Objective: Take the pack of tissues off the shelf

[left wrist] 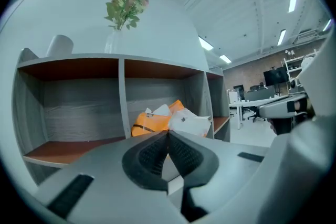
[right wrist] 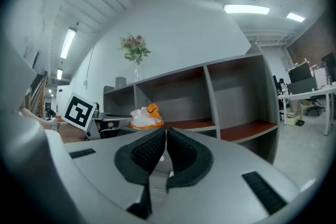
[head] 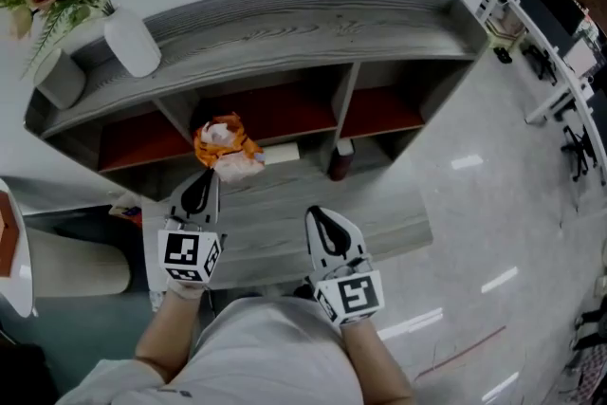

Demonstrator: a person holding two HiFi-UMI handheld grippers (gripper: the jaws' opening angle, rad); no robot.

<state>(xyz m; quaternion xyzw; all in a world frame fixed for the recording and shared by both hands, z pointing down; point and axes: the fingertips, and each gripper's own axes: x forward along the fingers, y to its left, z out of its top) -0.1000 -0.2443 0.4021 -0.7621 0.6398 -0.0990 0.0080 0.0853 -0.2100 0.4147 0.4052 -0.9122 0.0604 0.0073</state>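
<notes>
Left gripper pinched crinkly orange-white pack of tissues.
Jaws shut on its wrapper at the grey woodgrain shelf's front edge; right gripper closed, empty.

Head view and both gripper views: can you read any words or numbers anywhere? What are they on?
No text here can be read.
Orange and white plastic tissue pack: a small label, too blurred to read.
Marker cubes on the left hand-held gripper and right hand-held gripper: black and white square patterns, no letters.
Dark bottle in the grey wooden shelf: too small to tell.
</notes>
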